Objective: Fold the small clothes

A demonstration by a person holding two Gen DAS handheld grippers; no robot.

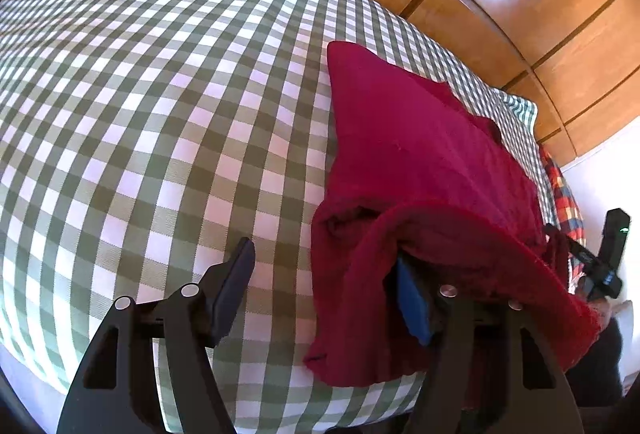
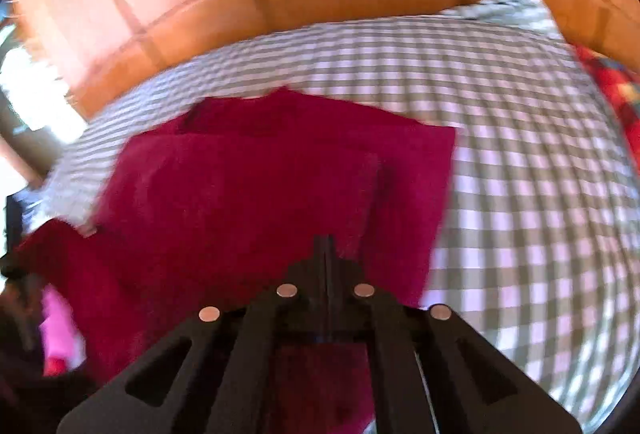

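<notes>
A dark red garment lies on the green-and-white checked bedspread, partly folded, with its near edge lifted and bunched. My left gripper stands open. Its left finger is over bare bedspread, and the garment's edge drapes over its blue-padded right finger. The right gripper shows at the far right of the left wrist view, at the garment's raised corner. In the blurred right wrist view, the right gripper has its jaws drawn together on the red garment.
Orange-brown wooden panels rise behind the bed. A red, blue and yellow plaid cloth lies at the bed's right edge, also visible as the plaid cloth. Something pink sits low left. The bedspread is bare right of the garment.
</notes>
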